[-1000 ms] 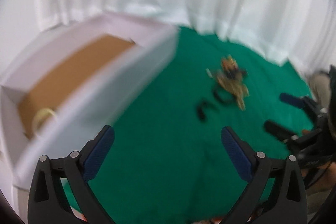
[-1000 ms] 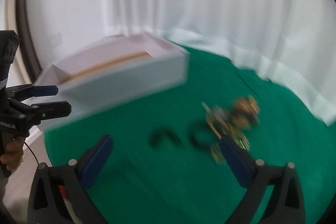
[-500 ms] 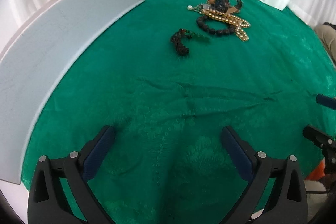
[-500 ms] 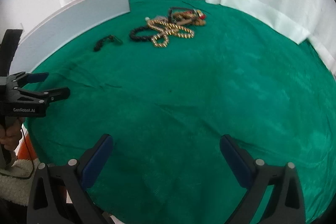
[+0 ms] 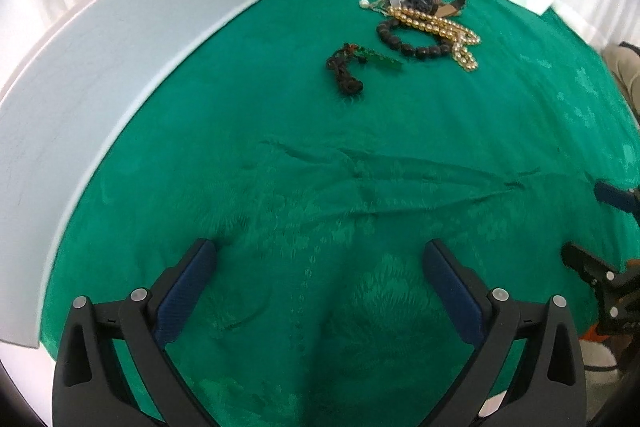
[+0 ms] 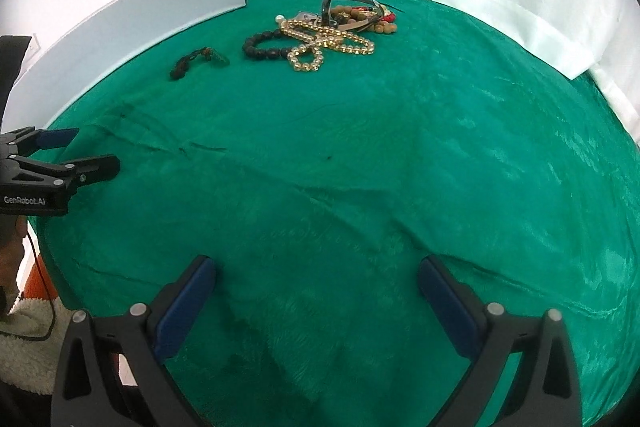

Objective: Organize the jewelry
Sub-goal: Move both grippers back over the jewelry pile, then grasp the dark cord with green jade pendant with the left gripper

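Left wrist view: hovering with left claw (image 5: 316,283) spread wide, empty, low over green counter (image 5: 320,211). Right claw (image 6: 316,291) likewise gaping, gripping nothing. Lying far ahead, near white box (image 5: 120,67): tangled jewelry pile (image 5: 428,15), dark beaded bracelet (image 5: 344,71) just beside. Risking, on pinching gold bead necklace (image 6: 328,43), dragging neighbouring strands along or snagging cloth wrinkles.

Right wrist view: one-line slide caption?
Open right gripper faces tangled jewelry pile on green cloth, white box at left.
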Demonstrator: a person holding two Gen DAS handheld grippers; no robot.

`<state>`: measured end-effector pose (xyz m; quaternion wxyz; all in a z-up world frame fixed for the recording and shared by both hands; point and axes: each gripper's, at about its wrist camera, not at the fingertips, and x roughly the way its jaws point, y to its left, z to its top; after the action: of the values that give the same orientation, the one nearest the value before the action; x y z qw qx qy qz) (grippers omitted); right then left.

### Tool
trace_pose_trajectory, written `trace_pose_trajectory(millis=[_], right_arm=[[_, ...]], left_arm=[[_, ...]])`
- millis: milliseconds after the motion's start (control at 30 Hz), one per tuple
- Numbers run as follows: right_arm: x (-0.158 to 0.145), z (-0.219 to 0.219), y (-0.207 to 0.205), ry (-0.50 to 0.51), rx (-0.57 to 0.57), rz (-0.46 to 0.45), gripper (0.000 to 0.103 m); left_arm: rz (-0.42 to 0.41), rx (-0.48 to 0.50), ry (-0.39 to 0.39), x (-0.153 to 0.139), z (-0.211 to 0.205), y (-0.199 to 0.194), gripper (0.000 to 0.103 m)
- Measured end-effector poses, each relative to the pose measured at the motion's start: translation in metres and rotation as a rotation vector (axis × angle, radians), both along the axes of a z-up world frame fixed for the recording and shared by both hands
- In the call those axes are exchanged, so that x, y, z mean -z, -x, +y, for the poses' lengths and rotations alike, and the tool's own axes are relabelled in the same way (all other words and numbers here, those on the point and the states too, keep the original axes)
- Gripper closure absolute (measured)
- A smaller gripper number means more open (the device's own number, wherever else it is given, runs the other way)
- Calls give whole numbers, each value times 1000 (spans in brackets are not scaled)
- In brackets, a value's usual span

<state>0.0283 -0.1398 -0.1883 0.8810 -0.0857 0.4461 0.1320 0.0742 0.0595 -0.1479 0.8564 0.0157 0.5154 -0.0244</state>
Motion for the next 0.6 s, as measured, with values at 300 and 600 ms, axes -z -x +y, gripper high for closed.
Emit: trace_pose_trajectory(millis=[300, 600], right_arm=[[0, 1, -6, 6, 1, 21, 0], [-1, 2, -5, 7, 8, 26, 0]], left_arm=[[-30, 57, 150, -53, 20, -32, 1], [-36, 157, 91, -33, 4, -113, 21]])
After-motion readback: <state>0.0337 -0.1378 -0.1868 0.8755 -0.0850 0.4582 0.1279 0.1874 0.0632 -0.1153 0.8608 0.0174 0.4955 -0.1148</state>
